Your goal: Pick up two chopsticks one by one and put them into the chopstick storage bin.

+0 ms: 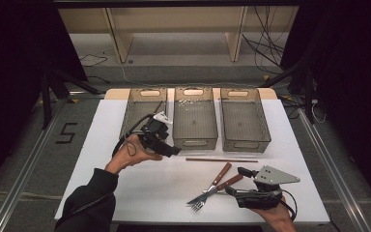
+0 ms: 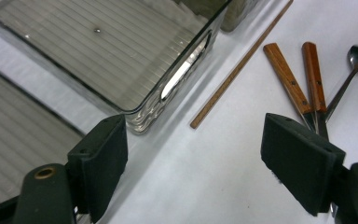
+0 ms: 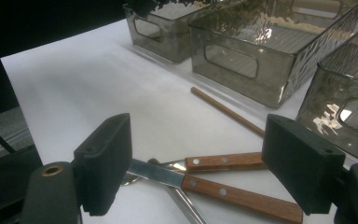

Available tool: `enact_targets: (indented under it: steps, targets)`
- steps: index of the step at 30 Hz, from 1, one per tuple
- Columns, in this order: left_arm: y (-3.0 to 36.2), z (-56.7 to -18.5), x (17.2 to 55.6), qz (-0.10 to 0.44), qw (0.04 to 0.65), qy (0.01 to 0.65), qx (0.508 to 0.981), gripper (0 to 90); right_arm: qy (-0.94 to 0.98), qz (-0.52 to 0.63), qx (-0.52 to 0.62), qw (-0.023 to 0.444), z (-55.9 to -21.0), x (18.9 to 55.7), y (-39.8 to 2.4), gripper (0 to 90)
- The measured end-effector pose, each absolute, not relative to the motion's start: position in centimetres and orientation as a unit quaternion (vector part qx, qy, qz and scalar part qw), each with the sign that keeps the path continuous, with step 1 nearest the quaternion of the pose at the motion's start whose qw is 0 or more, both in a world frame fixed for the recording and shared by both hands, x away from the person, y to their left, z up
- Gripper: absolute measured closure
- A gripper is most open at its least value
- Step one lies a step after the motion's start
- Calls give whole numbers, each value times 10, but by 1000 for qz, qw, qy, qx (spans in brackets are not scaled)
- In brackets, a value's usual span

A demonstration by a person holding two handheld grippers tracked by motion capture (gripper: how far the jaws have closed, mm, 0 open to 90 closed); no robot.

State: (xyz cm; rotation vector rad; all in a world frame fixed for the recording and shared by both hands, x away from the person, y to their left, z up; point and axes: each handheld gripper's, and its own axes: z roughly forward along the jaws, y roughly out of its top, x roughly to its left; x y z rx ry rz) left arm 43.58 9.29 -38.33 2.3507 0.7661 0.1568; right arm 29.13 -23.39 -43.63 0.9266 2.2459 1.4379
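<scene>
A knife (image 1: 200,196) and a fork (image 1: 197,207), both with wooden handles, lie crossed near the table's front edge, with a spoon (image 2: 355,60) beside them. A thin wooden chopstick (image 1: 221,159) lies just beyond. My right gripper (image 1: 235,181) hovers open at the handle ends; in the right gripper view its jaws (image 3: 196,140) frame the knife (image 3: 205,184) and the fork handle (image 3: 223,162). My left gripper (image 1: 167,148) is open and empty, in front of the left bin (image 1: 131,116). The left gripper view looks past the wide jaws (image 2: 193,154) at the chopstick (image 2: 237,71) and the handles (image 2: 289,84).
Three clear grey bins stand in a row at the back of the white table (image 1: 125,193): left, middle (image 1: 195,141) and right (image 1: 246,143). All look empty. Dark floor and cables surround the table. The bins' front walls (image 3: 242,65) rise close behind the chopstick (image 3: 226,111).
</scene>
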Motion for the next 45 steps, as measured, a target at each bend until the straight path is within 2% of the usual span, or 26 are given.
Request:
enact_targets:
  steps: [16, 29, 45]
  targets:
    - [55, -395, 430, 37, 296, 236, 925, 248, 785, 504, 325, 157, -437, 291, -234, 251]
    - [24, -414, 435, 8, 254, 207, 945, 348, 785, 505, 323, 158, -436, 291, -234, 251]
    - [1, -441, 453, 27, 196, 189, 962, 503, 787, 504, 320, 156, -437, 292, -235, 251]
